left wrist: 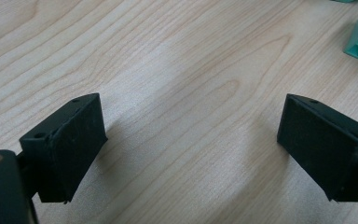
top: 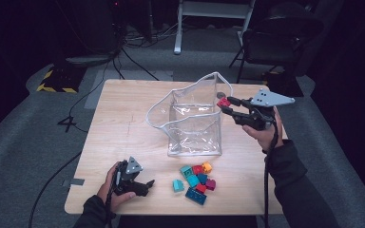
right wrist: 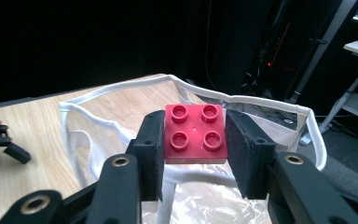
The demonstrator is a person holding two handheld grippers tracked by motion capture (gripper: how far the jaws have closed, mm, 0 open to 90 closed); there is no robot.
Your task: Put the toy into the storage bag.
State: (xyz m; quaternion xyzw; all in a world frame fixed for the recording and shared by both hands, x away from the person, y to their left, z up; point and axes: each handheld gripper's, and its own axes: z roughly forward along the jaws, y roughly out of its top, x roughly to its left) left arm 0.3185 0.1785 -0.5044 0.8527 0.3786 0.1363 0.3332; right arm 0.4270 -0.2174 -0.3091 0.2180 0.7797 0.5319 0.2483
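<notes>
While left gripper (top: 142,183) rests open on table (top: 123,123), right gripper (right wrist: 196,140) clamps unlabelled red brick (right wrist: 196,132) above clear bag (top: 192,123).

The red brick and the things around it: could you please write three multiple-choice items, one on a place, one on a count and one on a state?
1. Where is the red brick?
A. in the pile on the table
B. between the right gripper's jaws, at the clear bag's rim
C. flat on the bag's floor

2. How many studs show on the red brick's top?
A. two
B. four
C. eight

3. How does the left gripper stand?
A. open, over bare wood
B. shut on a teal brick
C. shut on the bag's rim

Answers:
1 B: the right gripper holds it up by the clear bag, away from the pile.
2 B: the right gripper view shows two rows of two.
3 A: its jaws stand apart with nothing between them.
</notes>
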